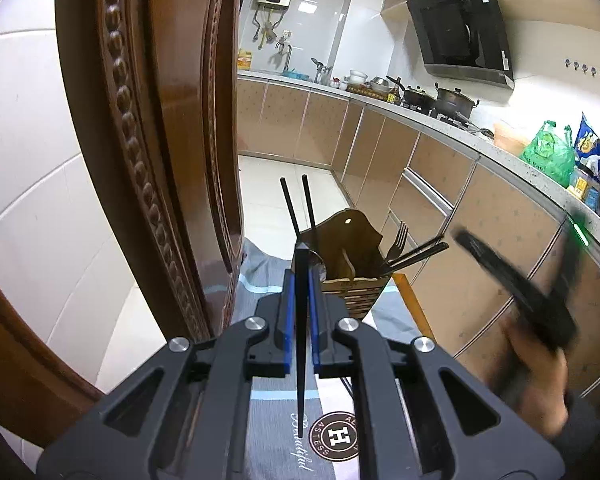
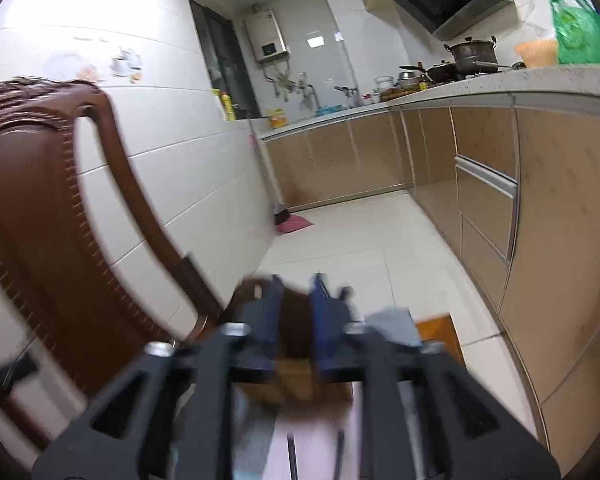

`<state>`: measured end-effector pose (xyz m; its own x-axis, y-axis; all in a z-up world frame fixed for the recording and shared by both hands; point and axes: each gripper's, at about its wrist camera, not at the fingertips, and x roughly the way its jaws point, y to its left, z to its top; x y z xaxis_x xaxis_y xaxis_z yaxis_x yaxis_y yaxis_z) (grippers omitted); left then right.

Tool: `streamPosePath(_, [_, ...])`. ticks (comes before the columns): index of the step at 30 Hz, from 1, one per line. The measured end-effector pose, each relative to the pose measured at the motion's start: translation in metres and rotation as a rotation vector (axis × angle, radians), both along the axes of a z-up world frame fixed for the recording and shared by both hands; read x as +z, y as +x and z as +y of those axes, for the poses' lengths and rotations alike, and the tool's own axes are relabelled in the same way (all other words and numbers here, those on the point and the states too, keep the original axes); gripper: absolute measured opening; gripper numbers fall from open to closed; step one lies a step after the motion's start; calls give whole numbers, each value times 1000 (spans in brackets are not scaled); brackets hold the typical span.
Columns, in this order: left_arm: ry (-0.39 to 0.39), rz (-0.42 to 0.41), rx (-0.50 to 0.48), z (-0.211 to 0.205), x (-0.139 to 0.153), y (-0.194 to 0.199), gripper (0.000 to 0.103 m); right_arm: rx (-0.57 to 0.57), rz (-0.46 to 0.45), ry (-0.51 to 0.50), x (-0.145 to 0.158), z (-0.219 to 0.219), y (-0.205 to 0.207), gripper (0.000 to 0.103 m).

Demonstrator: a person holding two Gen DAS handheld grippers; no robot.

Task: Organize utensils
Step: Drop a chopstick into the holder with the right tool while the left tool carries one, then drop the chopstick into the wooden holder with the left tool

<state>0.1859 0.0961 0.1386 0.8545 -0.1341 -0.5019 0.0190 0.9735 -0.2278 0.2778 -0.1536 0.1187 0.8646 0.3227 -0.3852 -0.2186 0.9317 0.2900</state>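
Observation:
My left gripper is shut on a black chopstick that runs upright between its blue pads. Just beyond it a brown utensil holder stands on a grey cloth. Two black chopsticks stick up from its left side. A fork and more dark chopsticks lean out on its right. In the blurred right wrist view my right gripper is open, its fingers standing apart in front of the holder, with nothing pressed between the pads. A hand carries it at the right of the left wrist view.
A carved brown chair back rises close on the left, also the chair back. The wooden table edge ends beside the holder. Kitchen cabinets and a counter with pots and bags run along the right.

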Motion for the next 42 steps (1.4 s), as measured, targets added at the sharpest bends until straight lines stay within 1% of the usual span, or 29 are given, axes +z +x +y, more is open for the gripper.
streamPosePath(1, [-8,1,3,0,-1,1,6,-3,-8,7,-4,-10,-20,69])
streamPosePath(2, [-20,1,5,0,-2,2,6,-16,-27,17,-11,-23,-47,74])
streamPosePath(4, [-42,-5,15,1,-3,4,6,-10,-36,15,-27,-42,-86,75])
streamPosePath(5, [-49,-15,25,0,-3,4,6,-33,-35,6,-38,-54,-104,75])
streamPosePath(6, [-56,-24,34,1,-5,4,6,-90,-4,3,-47,-63,-114,77])
streamPosePath(7, [-72,-36,44,2,-2,4,6,-114,78,43,-55,-73,-114,78])
streamPosePath(8, [-91,-47,48,3,1,4,6,-89,109,94,-57,-79,-111,78])
streamPosePath(9, [-113,-59,53,4,5,6,6,-65,111,123,-59,-84,-109,78])
streamPosePath(11, [-140,-76,59,4,17,11,6,-96,103,19,-63,-84,-102,78])
streamPosePath(12, [-165,-94,75,6,28,16,6,-107,124,-24,-69,-82,-98,78])
streamPosePath(13, [-177,-102,83,7,35,20,6,-110,165,-26,-76,-84,-90,78])
streamPosePath(14, [-197,-112,92,8,47,29,6,-103,208,21,-83,-89,-84,78])
streamPosePath(16, [-224,-134,114,10,64,39,6,-91,234,53,-88,-93,-81,78])
streamPosePath(18, [-206,-167,145,9,84,53,6,-80,225,36,-85,-92,-79,78])
streamPosePath(21, [-130,-194,167,-1,102,80,6,-77,211,59,-80,-100,-77,78])
streamPosePath(22, [-125,-196,175,-2,104,90,6,-74,212,67,-80,-100,-77,78])
streamPosePath(25, [-136,-188,177,-6,102,116,6,-64,211,78,-80,-100,-74,78])
streamPosePath(26, [-130,-185,177,-8,100,125,6,-61,211,79,-79,-98,-74,78])
streamPosePath(28, [-123,-163,160,-13,88,147,6,-57,214,80,-80,-96,-72,78])
streamPosePath(31, [-127,-103,149,-17,59,173,6,-49,221,85,-81,-94,-68,78])
streamPosePath(32, [-122,-64,142,-19,43,181,7,-46,222,84,-81,-93,-68,78])
streamPosePath(34, [-104,-14,134,-24,20,188,7,-40,223,83,-81,-91,-67,78])
streamPosePath(36, [-87,27,111,-28,-1,185,25,-31,225,82,-80,-88,-66,78])
streamPosePath(37, [-74,38,106,-30,-7,179,55,-24,227,79,-81,-86,-66,78])
streamPosePath(38, [-58,39,96,-32,-12,168,74,-19,229,76,-81,-84,-66,78])
streamPosePath(40, [3,2,57,-42,-20,129,78,-8,232,69,-81,-82,-67,78])
streamPosePath(41, [50,1,32,-49,-24,109,84,-5,233,62,-80,-80,-67,78])
streamPosePath(42, [87,7,16,-54,-29,92,86,-1,233,54,-80,-79,-68,78])
